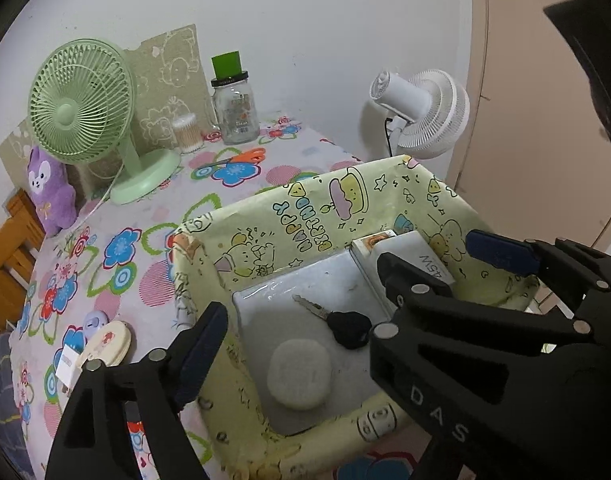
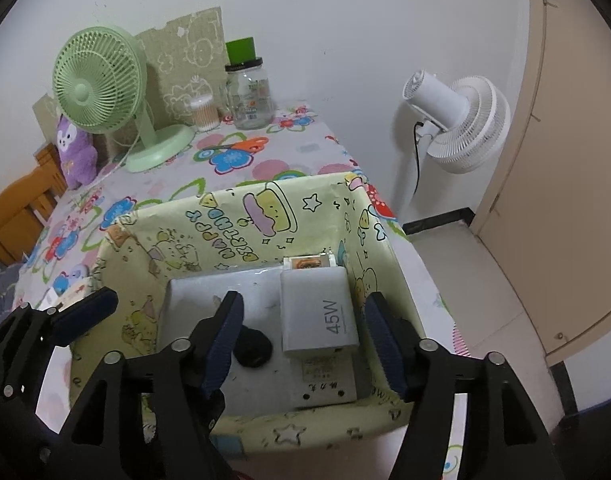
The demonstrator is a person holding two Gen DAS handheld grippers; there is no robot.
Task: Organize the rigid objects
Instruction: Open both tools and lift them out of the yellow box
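Floral table; both tongs spread, empty, over box; right tongs half-hide key.

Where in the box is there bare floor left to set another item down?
Inside the box, bare floor lies behind the key, toward the far wall. The right side is crowded by the 45W charger; the near-left corner holds a white oval pad.

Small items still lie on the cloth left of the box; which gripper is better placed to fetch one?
Left, probably. The left gripper is open and empty beside the cream case; the right gripper hangs over the box.
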